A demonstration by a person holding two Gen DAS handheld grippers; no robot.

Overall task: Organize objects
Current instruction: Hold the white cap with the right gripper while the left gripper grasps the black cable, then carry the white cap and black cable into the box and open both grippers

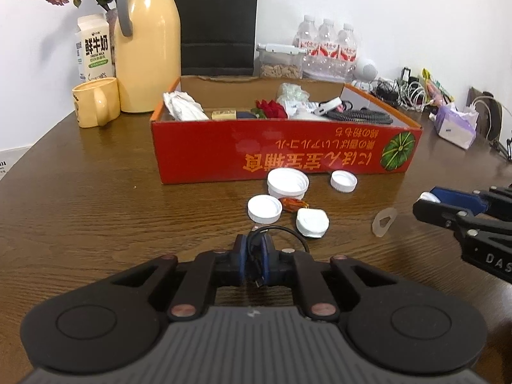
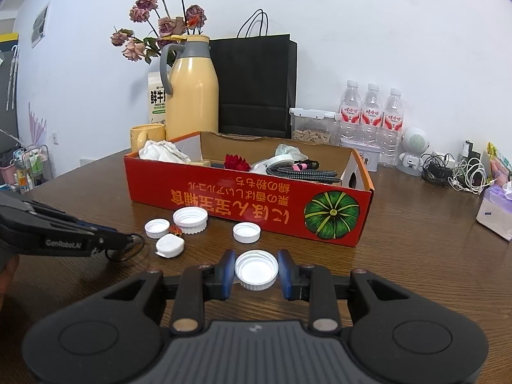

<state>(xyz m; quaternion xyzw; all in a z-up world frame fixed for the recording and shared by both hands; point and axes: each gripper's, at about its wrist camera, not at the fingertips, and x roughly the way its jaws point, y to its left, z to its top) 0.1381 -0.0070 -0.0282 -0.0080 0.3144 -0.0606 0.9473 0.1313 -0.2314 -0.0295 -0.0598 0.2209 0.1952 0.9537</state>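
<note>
Left gripper (image 1: 254, 257) pinches black cable (image 1: 256, 265) (tightly).

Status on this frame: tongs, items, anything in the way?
Left tongs shut on black cable. Right tongs shut on white cap. Four caps and a candy loose before red box. Path to box clear.

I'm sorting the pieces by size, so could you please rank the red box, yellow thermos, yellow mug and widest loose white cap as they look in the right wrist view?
1. red box
2. yellow thermos
3. and 4. unsure: yellow mug and widest white cap look alike; the cap lies nearer the camera.
</note>
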